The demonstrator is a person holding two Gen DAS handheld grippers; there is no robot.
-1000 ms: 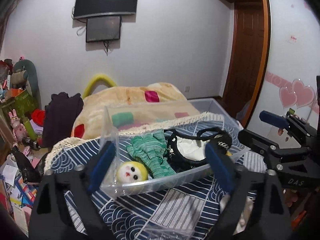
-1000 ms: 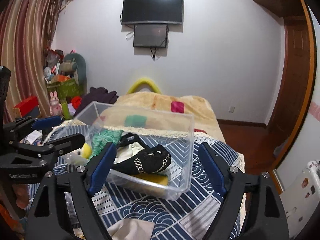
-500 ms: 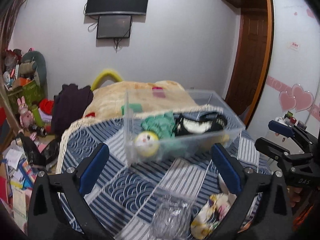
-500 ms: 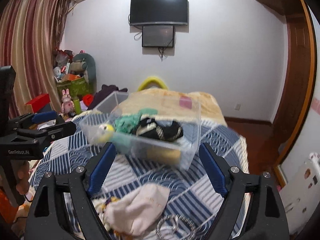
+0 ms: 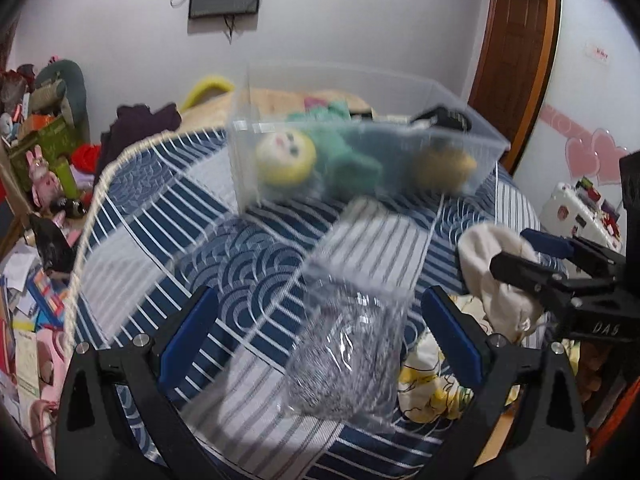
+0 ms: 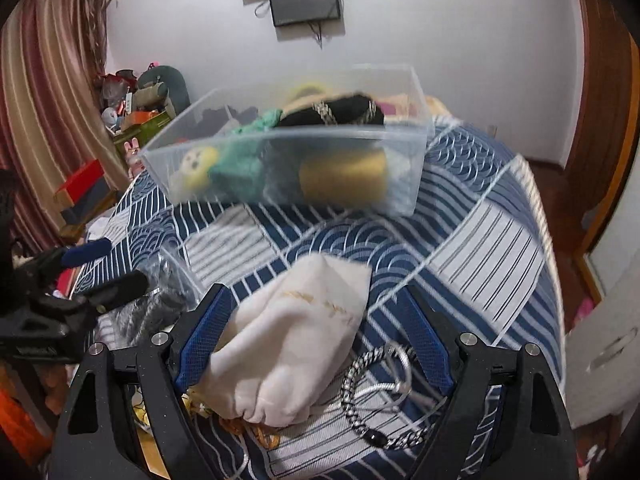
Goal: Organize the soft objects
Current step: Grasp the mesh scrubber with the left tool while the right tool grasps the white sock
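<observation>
A clear plastic bin (image 5: 472,148) (image 6: 416,136) stands on the blue patterned bedspread and holds a yellow-headed doll (image 5: 286,156) (image 6: 196,162), a green knit piece (image 5: 352,160), a black item with a chain (image 6: 332,114) and a yellow object (image 6: 344,174). My left gripper (image 5: 320,332) is open over a clear bag with a grey knit item (image 5: 344,360). My right gripper (image 6: 316,340) is open around a cream cloth pouch (image 6: 296,336) (image 5: 496,264). A black-and-white cord (image 6: 372,400) lies beside the pouch.
A yellow-printed cloth (image 5: 428,384) lies at the near bed edge. A beige blanket (image 5: 280,100) lies behind the bin. Cluttered toys and boxes (image 5: 44,152) stand on the left. A wooden door (image 5: 516,52) is on the right.
Both grippers have pulled back from the bin and dropped toward the near bed edge. The bagged knit item and the cream pouch now sit between their fingers.
</observation>
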